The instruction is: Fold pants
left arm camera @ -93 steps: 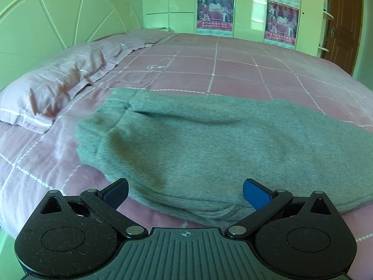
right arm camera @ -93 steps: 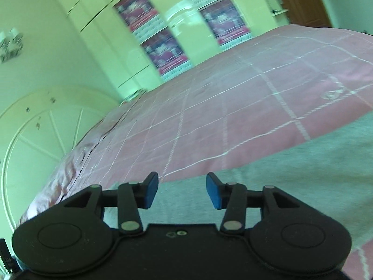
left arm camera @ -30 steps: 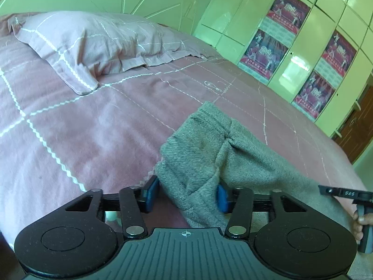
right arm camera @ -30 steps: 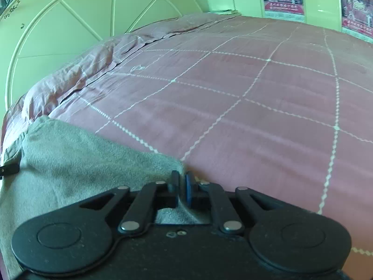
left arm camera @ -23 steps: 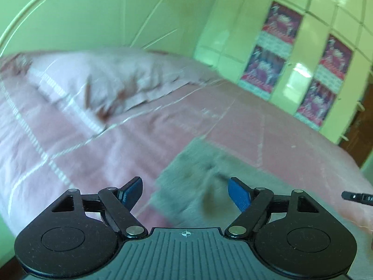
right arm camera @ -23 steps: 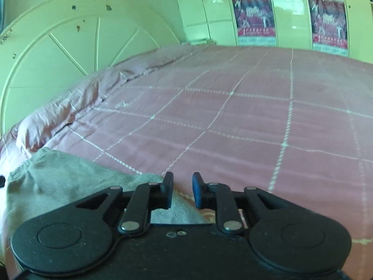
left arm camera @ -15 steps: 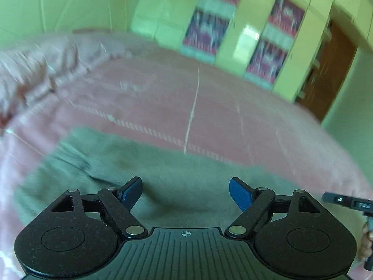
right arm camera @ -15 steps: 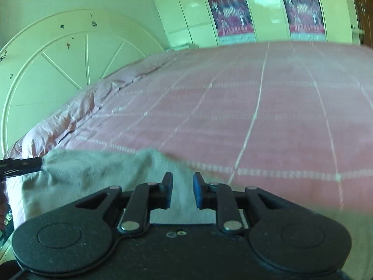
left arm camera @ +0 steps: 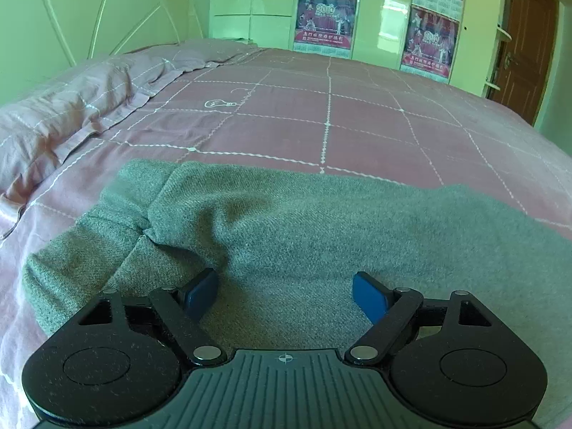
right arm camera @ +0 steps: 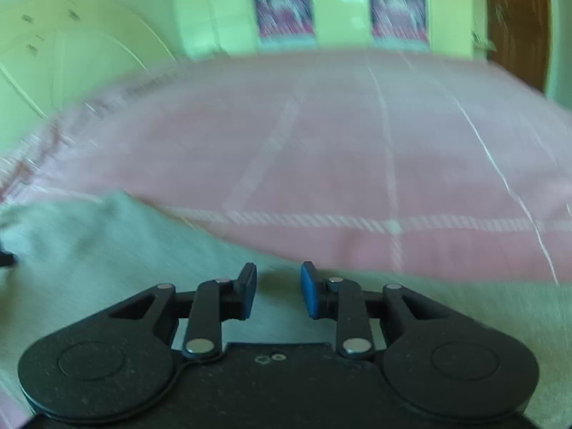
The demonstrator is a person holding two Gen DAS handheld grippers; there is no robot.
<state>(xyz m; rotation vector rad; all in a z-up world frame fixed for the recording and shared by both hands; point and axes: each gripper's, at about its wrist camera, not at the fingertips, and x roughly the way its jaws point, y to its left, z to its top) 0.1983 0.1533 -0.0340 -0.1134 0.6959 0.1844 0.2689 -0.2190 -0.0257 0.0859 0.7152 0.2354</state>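
**On the pink bed: grey pants, two grippers, nothing held**

Across the near part of the bedspread (left arm camera: 357, 132) lie the grey pants (left arm camera: 321, 236), spread sideways in a broad band that runs from the left part of the left wrist view out past its right edge. Fabric: soft, fleecy knit. Left end: bunched, with a deep crease and a fold of cloth lapped over itself; the rest lies fairly flat.

Left gripper (left arm camera: 285, 293): held low over the pants, jaws spread wide, blue pads on both fingertips, nothing between them but the cloth lying below. The left pad sits just beside the bunched fold; whether it touches is unclear.

Right gripper (right arm camera: 274, 295): jaws parted with a moderate gap, narrower than the left's, empty. It also hangs over the pants (right arm camera: 107, 257), near their far edge where grey meets pink. This view is motion-blurred and detail is poor.

Bedspread: dusty pink, white grid lines, a small white lightbulb motif (left arm camera: 220, 103) in one square.

Pillow (left arm camera: 71, 107): matching pink, rumpled, at the left, apart from the pants.

Headboard (left arm camera: 89, 18): pale, arched, with radiating ribs.

Wardrobe (left arm camera: 379, 10): pale doors along the far wall, bearing two red posters (left arm camera: 325, 18).

Door (left arm camera: 525, 39): brown wood, far right.
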